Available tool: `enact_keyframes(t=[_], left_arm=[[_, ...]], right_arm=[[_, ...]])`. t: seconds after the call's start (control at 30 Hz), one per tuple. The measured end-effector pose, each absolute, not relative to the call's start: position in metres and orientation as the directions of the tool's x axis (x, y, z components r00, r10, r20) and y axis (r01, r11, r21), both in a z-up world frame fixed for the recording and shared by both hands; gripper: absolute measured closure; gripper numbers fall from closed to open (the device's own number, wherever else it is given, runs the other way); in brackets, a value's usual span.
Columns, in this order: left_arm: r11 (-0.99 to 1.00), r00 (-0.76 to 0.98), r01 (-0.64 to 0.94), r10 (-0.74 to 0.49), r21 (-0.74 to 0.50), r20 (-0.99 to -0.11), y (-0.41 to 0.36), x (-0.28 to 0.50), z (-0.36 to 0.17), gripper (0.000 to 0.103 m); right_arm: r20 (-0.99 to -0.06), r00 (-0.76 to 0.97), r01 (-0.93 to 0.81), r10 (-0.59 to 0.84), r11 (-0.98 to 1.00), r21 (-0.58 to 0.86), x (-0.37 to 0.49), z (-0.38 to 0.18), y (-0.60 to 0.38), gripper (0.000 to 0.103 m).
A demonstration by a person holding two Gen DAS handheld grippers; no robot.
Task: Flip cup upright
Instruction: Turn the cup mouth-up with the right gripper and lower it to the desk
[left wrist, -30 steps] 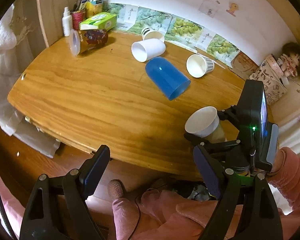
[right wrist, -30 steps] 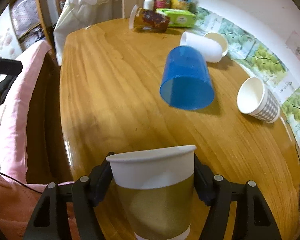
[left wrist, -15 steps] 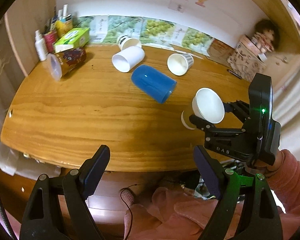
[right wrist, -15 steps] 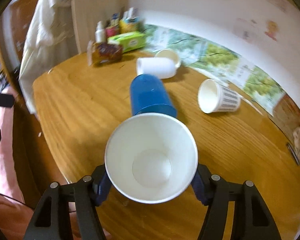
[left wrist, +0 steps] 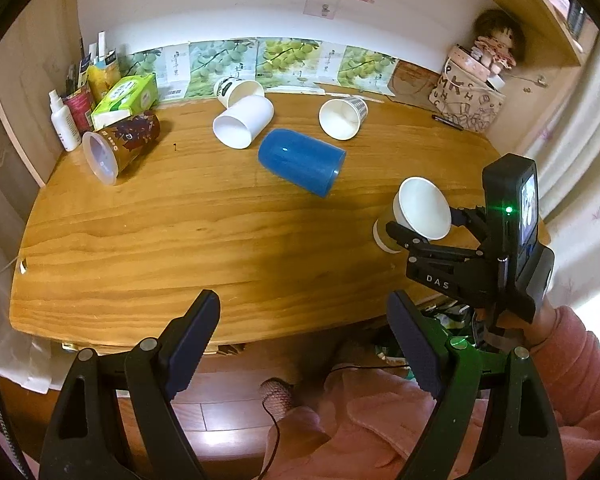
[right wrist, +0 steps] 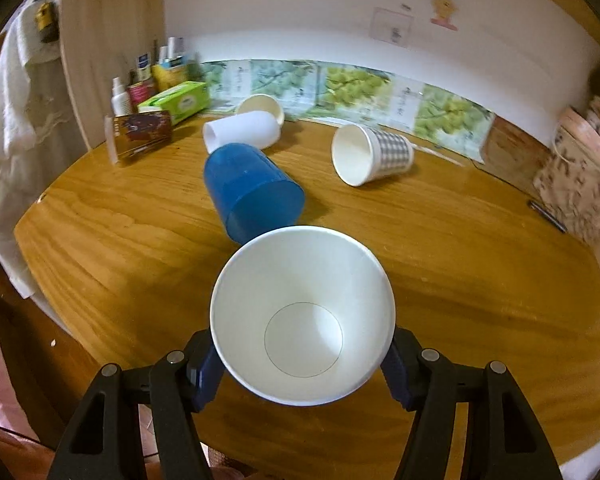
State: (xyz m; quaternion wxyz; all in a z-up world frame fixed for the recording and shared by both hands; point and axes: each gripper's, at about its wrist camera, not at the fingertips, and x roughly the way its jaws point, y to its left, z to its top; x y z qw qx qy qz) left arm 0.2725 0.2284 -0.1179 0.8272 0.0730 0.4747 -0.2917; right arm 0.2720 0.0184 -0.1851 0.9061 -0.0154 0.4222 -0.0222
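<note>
1. Your left gripper hangs off the near edge of the tabletop, well short of the blue cup, its fingers spread wide with nothing between them
2. Far left of the blue cup, a clear cup with a brown printed sleeve lies on its side, just in front of a green tissue box and a white spray bottle
3. Just behind and left of the blue cup, a plain white cup lies on its side, mouth toward you, touching another paper cup behind it
4. The blue cup lies tipped over mid-tabletop, its mouth pointing to the right and toward you
5. Behind and right of the blue cup, a checked paper cup lies on its side, well apart from it
6. Your right gripper has its fingers closed on the white paper cup, near and right of the blue cup; the cup is tilted, open mouth angled up toward the right wrist camera, white inside showing, and I cannot tell whether its base touches the tabletop
</note>
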Motion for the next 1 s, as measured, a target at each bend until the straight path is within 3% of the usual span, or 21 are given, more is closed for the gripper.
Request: enact_keyframes(t=[0.33, 0.6, 1.0], left_arm=[[0.808, 0.384, 0.562, -0.443, -0.176, -0.810, 0.235, 0.271, -0.115, 0.015], [0.841, 0.413, 0.516, -0.409, -0.161, -0.814, 0.232, 0.266, -0.114, 0.015], [0.897, 0.391, 0.412, -0.334, -0.162, -0.858, 0.204, 0.245, -0.121, 0.015]], right_arm=[[-0.749, 0.654, 0.096, -0.105, 0.994, -0.056, 0.269, -0.189, 0.025, 0.036], [-0.772, 0.629, 0.081, -0.095, 0.995, -0.057, 0.271, -0.195, 0.034, 0.023], [-0.829, 0.560, 0.065, -0.013, 0.997, 0.028, 0.238, -0.203, 0.026, 0.023]])
